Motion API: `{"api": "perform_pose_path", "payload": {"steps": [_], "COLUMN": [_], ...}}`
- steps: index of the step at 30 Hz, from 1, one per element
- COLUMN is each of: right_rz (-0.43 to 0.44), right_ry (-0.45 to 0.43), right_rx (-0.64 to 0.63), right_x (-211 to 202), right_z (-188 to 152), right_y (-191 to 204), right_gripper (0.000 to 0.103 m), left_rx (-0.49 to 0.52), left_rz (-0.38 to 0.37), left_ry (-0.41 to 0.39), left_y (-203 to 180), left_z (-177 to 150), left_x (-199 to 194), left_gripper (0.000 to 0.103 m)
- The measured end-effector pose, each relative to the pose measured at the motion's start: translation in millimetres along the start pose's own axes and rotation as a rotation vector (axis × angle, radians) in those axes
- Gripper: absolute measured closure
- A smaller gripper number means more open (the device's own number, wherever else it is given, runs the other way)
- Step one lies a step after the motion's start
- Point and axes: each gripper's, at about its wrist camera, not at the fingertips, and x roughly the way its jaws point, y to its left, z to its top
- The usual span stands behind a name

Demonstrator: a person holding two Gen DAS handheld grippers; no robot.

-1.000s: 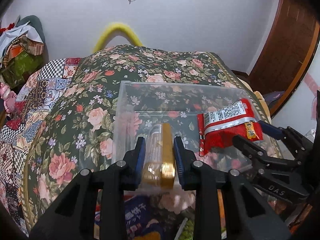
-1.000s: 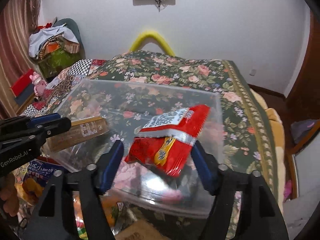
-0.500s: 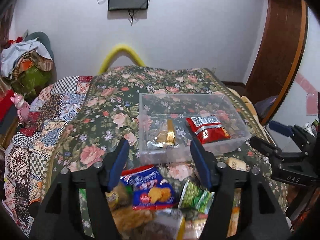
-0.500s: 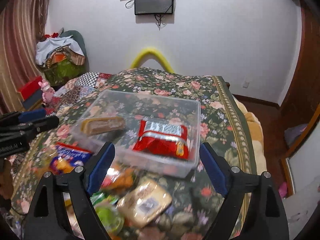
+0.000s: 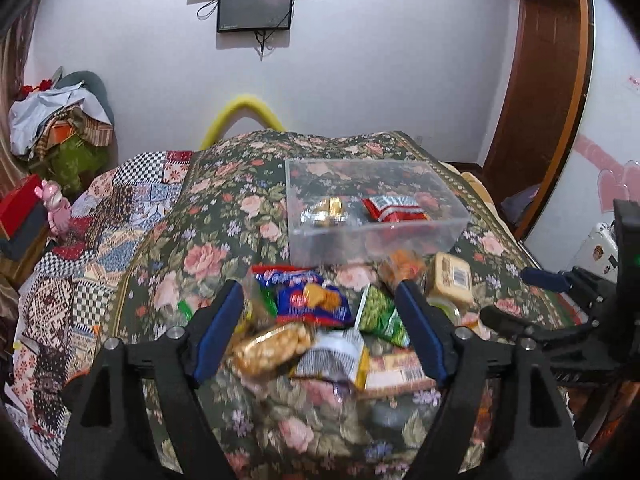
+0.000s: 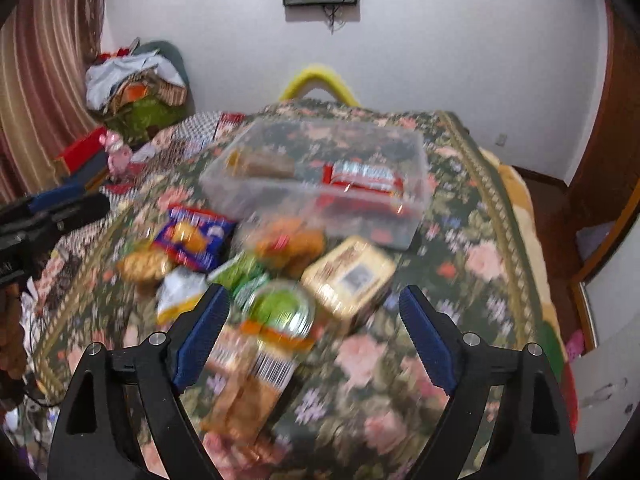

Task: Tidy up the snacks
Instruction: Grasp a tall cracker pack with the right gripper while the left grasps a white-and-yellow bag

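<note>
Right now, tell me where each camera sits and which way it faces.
Left wrist: on the left gripper, angled down over the snack pile toward the clear box; its jaws are opening, empty; right gripper at its right edge.
Right wrist: on the right gripper, open, same heading; left gripper at its left edge.
Shared: box, red packet, wall screen.

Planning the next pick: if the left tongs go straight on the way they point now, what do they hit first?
Probably the snack pile on the bedspread: the left tongs, opening and empty, point down at the blue biscuit packet and peanut bag. Depth unclear.
</note>
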Motion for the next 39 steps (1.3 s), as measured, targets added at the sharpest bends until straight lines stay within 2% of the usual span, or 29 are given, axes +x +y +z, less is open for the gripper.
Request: {"api": "perform_pose_path", "payload": {"steps": [6, 11, 12, 14, 17, 25, 30, 39], "right_rz": [0.023, 0.010, 0.015, 0.023, 0.049, 0.059, 0.040, 0.027], "right_ry": [0.083, 0.103, 0.108, 0.123, 0.138, 0.134, 0.131, 0.123], "right_rx": [0.004, -0.007, -0.006, -0.014, -0.013, 0.009, 0.052, 0.095], "right_x": [15.7, 17.1, 18.0, 20.7, 22.5, 15.6, 11.0, 8.7], "right_z": [-26.9, -38.7, -39.7, -40.7, -44.7, -49.3, -52.4, -52.8], "right_y": [14.1, 20.6, 20.4, 19.7, 18.5, 6.0, -14.8, -32.2], "right_gripper": [0.018, 0.021, 0.023, 0.039, 0.050, 0.071, 0.073, 0.073], "left_rx": [0.007, -0.029, -0.039, -0.060, -0.078, -0.034, -0.048, -0.096], "left_rz": [0.013, 0.014, 0.014, 0.012, 0.002, -0.029, -0.058, -0.008], "left_ry": [0.044, 0.102, 0.116, 0.146, 0.174, 0.221, 0.261, 0.290], "left_y": [4.1, 18.8, 21.4, 26.3, 27.9, 7.7, 1.9, -2.0], "left_z": [-21.5, -42.1, -45.4, -52.7, -60.0, -64.6, -63.1, -59.5], "left_x": [-3.1, 3.4, 5.6, 11.6, 19.2, 45.6, 68.7, 102.6], "left_gripper": [0.020, 0.020, 0.020, 0.020, 0.020, 0.020, 0.020, 0.021]}}
